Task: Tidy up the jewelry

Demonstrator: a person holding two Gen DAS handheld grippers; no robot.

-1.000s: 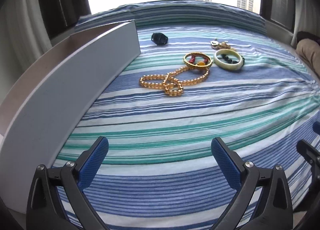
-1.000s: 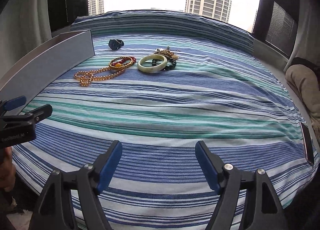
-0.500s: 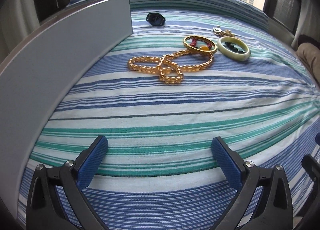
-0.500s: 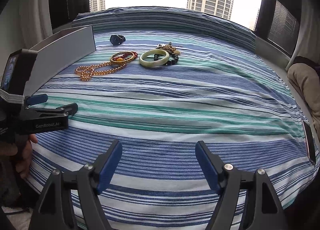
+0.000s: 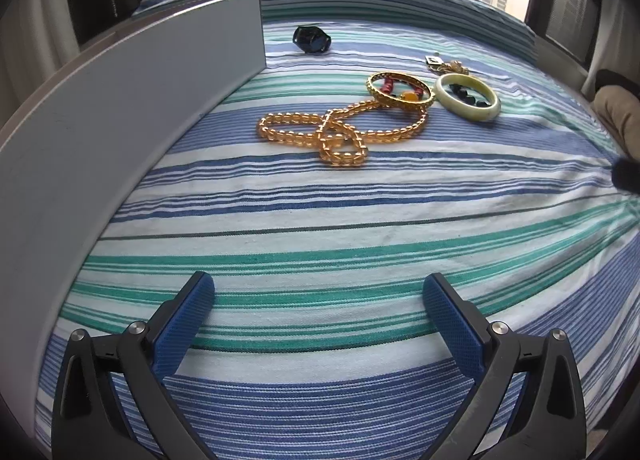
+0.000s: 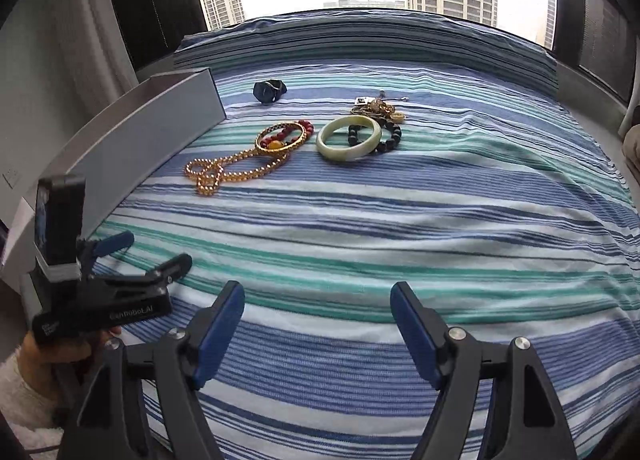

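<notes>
While right gripper (image 6: 318, 324) nearer (jaws apart), beads (image 6: 236, 168) larger

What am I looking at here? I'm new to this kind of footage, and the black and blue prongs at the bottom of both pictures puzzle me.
Those prongs are two hand-held grasping tools; a person holds one in each hand, and a camera on each looks along its fingers. One picture comes from the left tool, the other from the right tool. Both stand open and hold nothing. On the blue and green striped bedcover lie an amber bead necklace, a gold bangle, a pale green jade bangle, a dark bead bracelet and a dark watch, beside a long grey box.
</notes>
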